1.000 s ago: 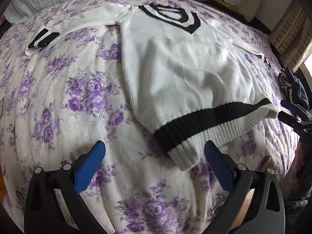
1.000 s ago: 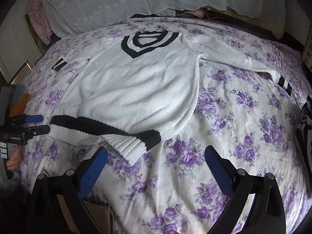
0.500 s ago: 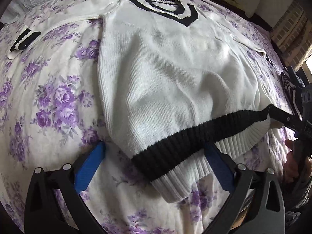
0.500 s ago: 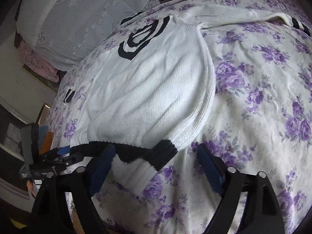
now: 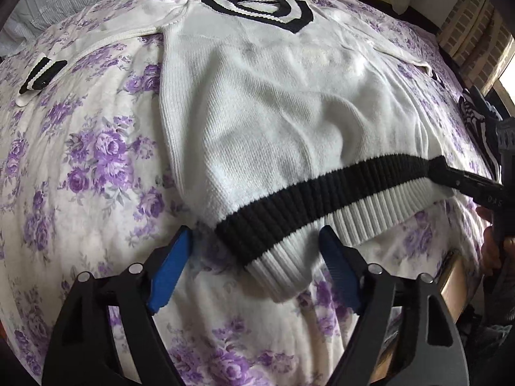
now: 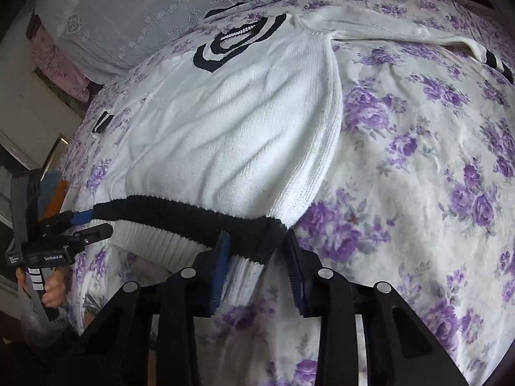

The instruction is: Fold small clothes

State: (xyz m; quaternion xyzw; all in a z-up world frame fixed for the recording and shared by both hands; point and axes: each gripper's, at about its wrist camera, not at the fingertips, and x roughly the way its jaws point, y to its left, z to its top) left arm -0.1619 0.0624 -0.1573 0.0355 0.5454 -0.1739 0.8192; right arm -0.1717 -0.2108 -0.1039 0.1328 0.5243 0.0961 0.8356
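A white knit sweater [image 5: 273, 112] with a black-and-white ribbed hem [image 5: 322, 199] lies flat on a purple-flowered bedspread [image 5: 80, 160], neckline far, sleeves spread. My left gripper [image 5: 254, 257] straddles the hem's left corner. Its jaws are closing, and there is still a gap beside the left pad. In the right wrist view the sweater [image 6: 225, 128] fills the middle. My right gripper [image 6: 259, 257] is closing on the hem's right corner [image 6: 257, 241], which is bunched between its blue pads. The left gripper [image 6: 93, 223] shows at the hem's far end, held by a hand.
A pale lace-covered pillow [image 6: 128, 16] lies at the head of the bed. A dark striped garment [image 5: 476, 122] sits at the bed's right side, near a brick wall [image 5: 466, 16]. The left sleeve cuff [image 5: 42, 74] rests on the bedspread. The bed's near edge is just below both grippers.
Both grippers came down to the sweater's hem. The right jaws narrowed sharply around the hem's right corner. The left jaws narrowed a little, with the left corner now between them.
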